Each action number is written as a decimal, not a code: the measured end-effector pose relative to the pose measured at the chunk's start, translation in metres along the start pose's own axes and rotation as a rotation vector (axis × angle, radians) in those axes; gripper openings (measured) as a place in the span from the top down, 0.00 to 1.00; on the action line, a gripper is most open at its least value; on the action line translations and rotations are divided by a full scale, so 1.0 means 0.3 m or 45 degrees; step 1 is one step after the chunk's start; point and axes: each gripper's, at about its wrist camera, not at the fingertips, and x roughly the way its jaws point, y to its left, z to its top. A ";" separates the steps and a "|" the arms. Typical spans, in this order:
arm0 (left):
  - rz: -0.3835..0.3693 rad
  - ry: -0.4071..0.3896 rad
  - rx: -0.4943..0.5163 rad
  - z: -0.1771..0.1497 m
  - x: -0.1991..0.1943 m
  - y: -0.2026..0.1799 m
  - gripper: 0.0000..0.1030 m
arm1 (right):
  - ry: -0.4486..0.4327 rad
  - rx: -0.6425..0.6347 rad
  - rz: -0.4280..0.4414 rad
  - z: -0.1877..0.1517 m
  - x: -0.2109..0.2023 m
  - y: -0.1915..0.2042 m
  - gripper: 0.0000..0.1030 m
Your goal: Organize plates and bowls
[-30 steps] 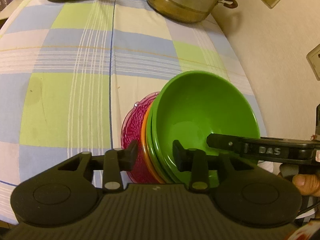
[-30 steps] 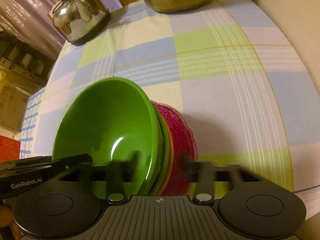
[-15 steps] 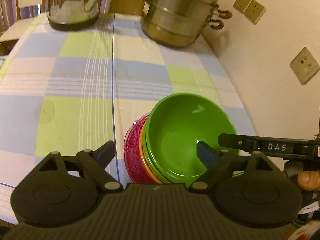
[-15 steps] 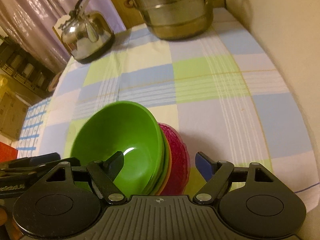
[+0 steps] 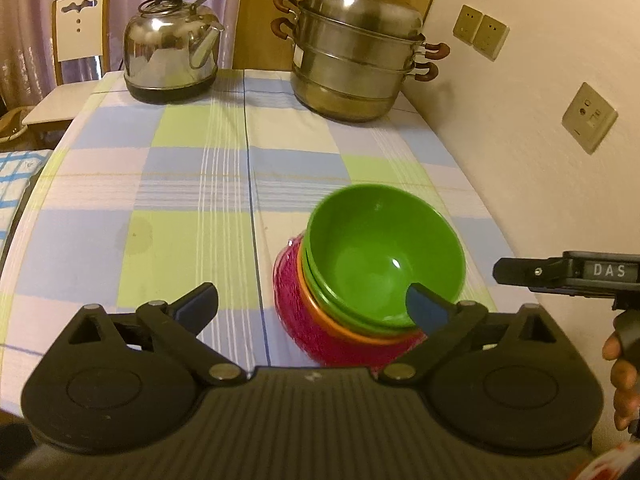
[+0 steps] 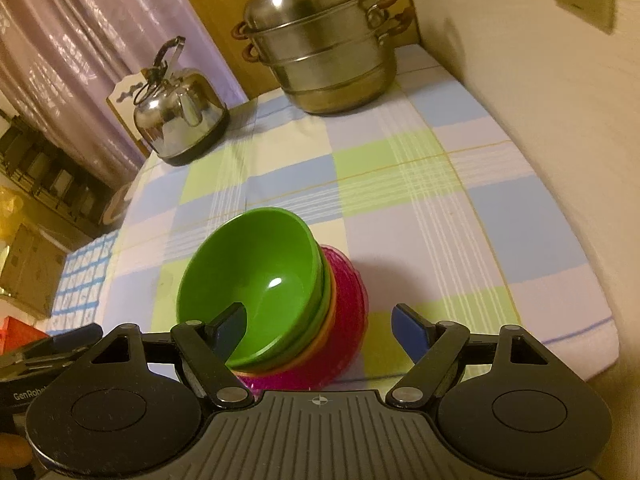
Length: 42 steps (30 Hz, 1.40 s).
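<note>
A stack of dishes stands on the checked tablecloth: a green bowl on top, another green piece and an orange one beneath, and a magenta glass dish at the bottom. The stack also shows in the right wrist view, with the green bowl on the magenta dish. My left gripper is open and empty, pulled back in front of the stack. My right gripper is open and empty, also back from the stack. The right tool shows at the left view's right edge.
A steel kettle and a stacked steamer pot stand at the table's far end. A wall with sockets runs along the right side. A white chair stands beyond the far left corner.
Both grippers were shut on the stack's rims a second ago. They have opened, let go and drawn back and up. The stack stays on the cloth.
</note>
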 end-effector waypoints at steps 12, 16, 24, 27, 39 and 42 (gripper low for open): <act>0.025 -0.024 -0.021 -0.152 -0.070 0.003 0.00 | -0.094 0.019 -0.045 -0.176 -0.126 -0.015 0.23; 0.049 -0.008 -0.046 -0.210 -0.089 0.016 0.00 | -0.105 -0.001 -0.074 -0.237 -0.143 -0.019 0.23; 0.136 -0.023 0.076 -0.305 -0.126 -0.006 0.00 | -0.140 -0.057 -0.134 -0.365 -0.151 -0.007 0.23; 0.151 -0.020 0.096 -0.329 -0.127 -0.017 0.00 | -0.139 -0.073 -0.147 -0.414 -0.146 0.000 0.23; 0.174 0.047 0.084 -0.405 -0.102 -0.052 0.00 | -0.124 -0.137 -0.175 -0.520 -0.110 0.030 0.23; 0.182 0.035 0.085 -0.418 -0.101 -0.058 0.00 | -0.118 -0.139 -0.175 -0.530 -0.103 0.030 0.23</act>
